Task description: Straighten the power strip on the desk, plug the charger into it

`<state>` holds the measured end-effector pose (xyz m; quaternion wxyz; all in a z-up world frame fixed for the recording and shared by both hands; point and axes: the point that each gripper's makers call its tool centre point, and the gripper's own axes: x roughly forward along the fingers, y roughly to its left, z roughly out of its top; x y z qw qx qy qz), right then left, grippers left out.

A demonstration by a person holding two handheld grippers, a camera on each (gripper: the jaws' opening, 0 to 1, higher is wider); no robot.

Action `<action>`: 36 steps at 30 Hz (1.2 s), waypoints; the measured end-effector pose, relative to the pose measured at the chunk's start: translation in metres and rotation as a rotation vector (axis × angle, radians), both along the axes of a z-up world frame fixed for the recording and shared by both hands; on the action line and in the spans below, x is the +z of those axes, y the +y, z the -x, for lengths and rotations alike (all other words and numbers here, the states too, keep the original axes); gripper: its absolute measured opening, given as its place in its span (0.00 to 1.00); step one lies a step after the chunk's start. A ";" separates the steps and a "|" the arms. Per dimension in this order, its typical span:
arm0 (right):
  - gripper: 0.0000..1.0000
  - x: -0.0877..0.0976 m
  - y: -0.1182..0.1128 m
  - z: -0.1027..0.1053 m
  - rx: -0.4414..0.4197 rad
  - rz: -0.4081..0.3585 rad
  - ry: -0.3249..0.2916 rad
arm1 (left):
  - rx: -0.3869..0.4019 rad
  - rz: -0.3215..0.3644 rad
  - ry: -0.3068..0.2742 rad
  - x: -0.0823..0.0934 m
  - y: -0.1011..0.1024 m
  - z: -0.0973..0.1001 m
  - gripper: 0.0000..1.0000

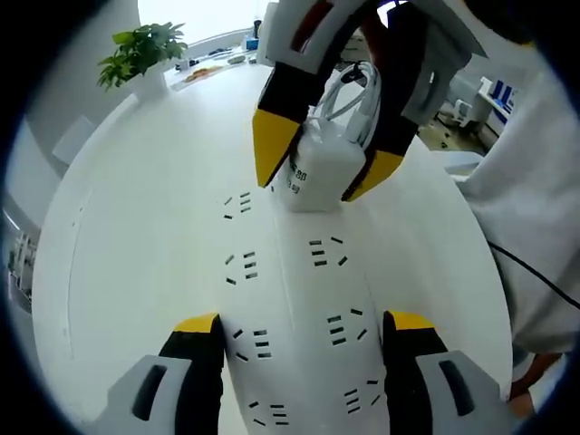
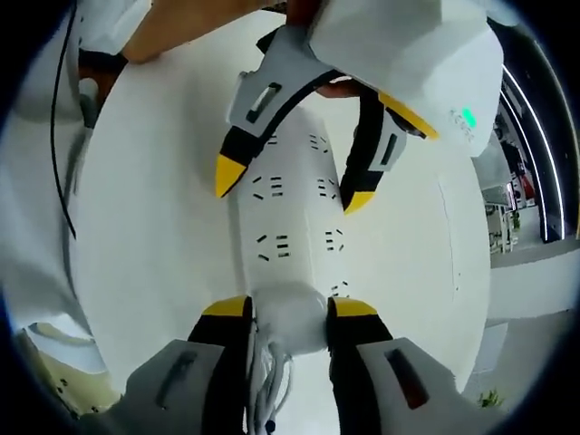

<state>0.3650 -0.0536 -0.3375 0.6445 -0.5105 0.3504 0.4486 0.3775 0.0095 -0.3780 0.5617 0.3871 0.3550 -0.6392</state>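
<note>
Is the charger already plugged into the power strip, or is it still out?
Cannot tell. The right gripper holds the charger upright on the power strip; its prongs are hidden.

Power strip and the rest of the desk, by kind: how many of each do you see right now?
Power strip: 1
Charger: 1, clamped in the right gripper
Grippers: 2, the left gripper straddling the strip
Potted plant: 1
Total: 5
</note>
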 end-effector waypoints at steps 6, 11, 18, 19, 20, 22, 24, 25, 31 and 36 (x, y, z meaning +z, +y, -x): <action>0.34 0.006 0.002 0.003 -0.020 -0.064 0.030 | -0.001 -0.001 -0.001 0.000 0.000 0.001 0.72; 0.37 0.013 0.005 0.004 -0.044 -0.100 0.032 | 0.000 0.000 -0.001 0.000 0.000 0.002 0.72; 0.46 0.025 0.006 0.002 -0.107 -0.155 0.024 | -0.001 -0.001 -0.002 0.000 0.001 0.002 0.72; 0.47 0.026 0.006 0.002 -0.114 -0.162 0.024 | -0.001 -0.001 -0.002 0.000 0.001 0.003 0.72; 0.48 0.027 0.005 0.002 -0.122 -0.171 0.023 | -0.001 -0.001 -0.002 0.001 0.001 0.003 0.72; 0.48 0.029 0.005 0.001 -0.146 -0.199 0.024 | -0.001 -0.001 -0.002 0.001 0.001 0.004 0.72; 0.51 0.032 0.004 0.002 -0.164 -0.225 0.027 | -0.003 0.002 -0.002 0.001 0.001 0.004 0.72; 0.52 0.033 0.004 0.002 -0.175 -0.242 0.026 | -0.004 0.003 -0.001 0.001 0.001 0.004 0.73; 0.60 0.041 -0.002 0.006 -0.257 -0.346 0.023 | -0.010 0.012 0.000 0.001 0.001 0.006 0.73; 0.63 0.039 -0.013 0.014 -0.304 -0.400 0.026 | -0.011 0.002 -0.002 0.001 0.000 0.006 0.73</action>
